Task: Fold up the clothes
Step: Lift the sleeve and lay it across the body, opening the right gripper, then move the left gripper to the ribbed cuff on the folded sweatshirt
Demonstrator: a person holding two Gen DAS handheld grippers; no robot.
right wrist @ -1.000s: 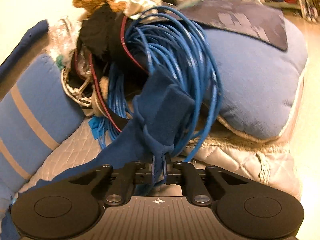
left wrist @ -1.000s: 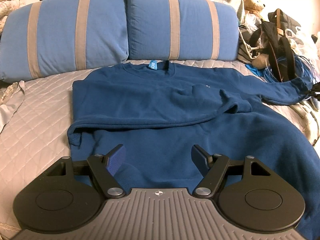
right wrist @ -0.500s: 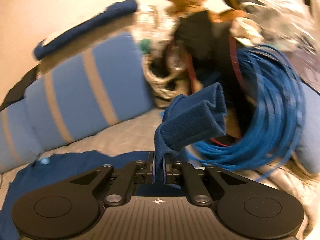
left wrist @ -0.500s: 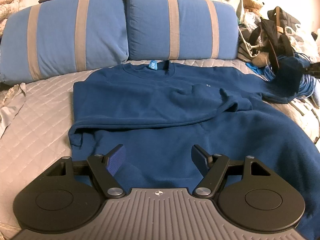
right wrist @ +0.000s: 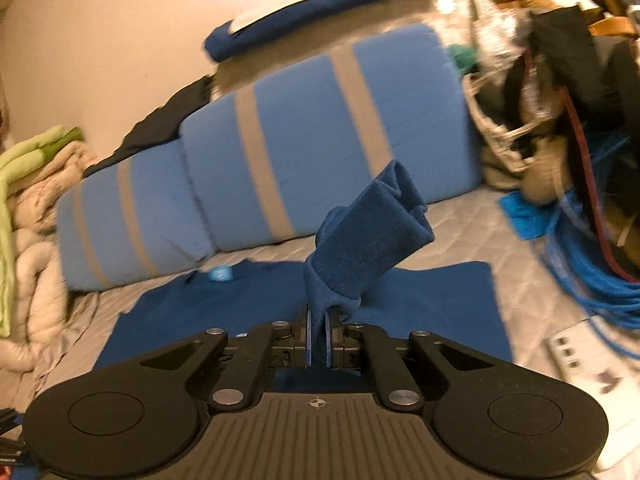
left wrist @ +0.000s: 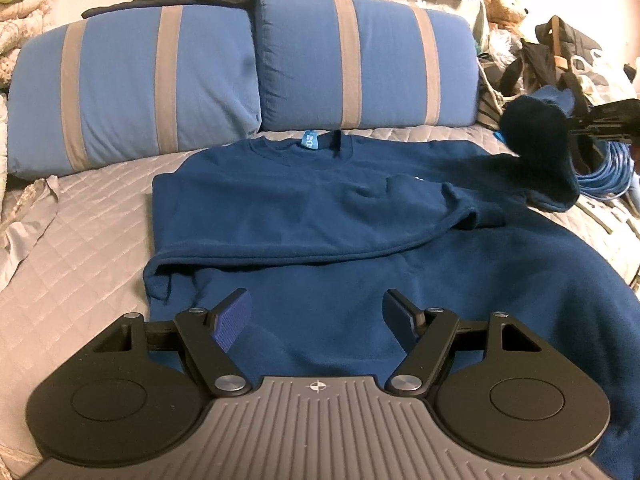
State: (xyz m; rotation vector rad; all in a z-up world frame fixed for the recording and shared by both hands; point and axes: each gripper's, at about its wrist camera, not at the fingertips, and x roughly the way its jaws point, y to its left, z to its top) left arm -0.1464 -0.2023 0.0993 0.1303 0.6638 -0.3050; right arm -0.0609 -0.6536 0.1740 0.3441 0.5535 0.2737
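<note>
Quilted grey bedding point(left wrist: 92, 216) lies under everything you are working on, with two blue striped pillows point(left wrist: 360, 64) propped along its far edge.

Your right gripper point(right wrist: 317, 340) is clamped on the ribbed cuff point(right wrist: 372, 240) of the navy sweatshirt point(left wrist: 320, 208); the fabric is pinched between its blue pads point(right wrist: 308, 336) and the cuff stands up above them, lifted off the bed. From the left wrist view, that sleeve hangs in the air at the right edge of the garment, in front of a coil of blue cable point(left wrist: 608, 172) and a dark bag point(left wrist: 560, 52).

Your left gripper point(left wrist: 316, 316) hovers over the lower part of the sweatshirt with its jaws standing wide, nothing between them.

You have the sweatshirt spread flat with its collar toward the pillows, its other sleeve already folded across the chest. A teddy bear point(left wrist: 504, 4) sits behind the clutter, and folded dark clothes point(right wrist: 320, 12) rest on top of the pillows.
</note>
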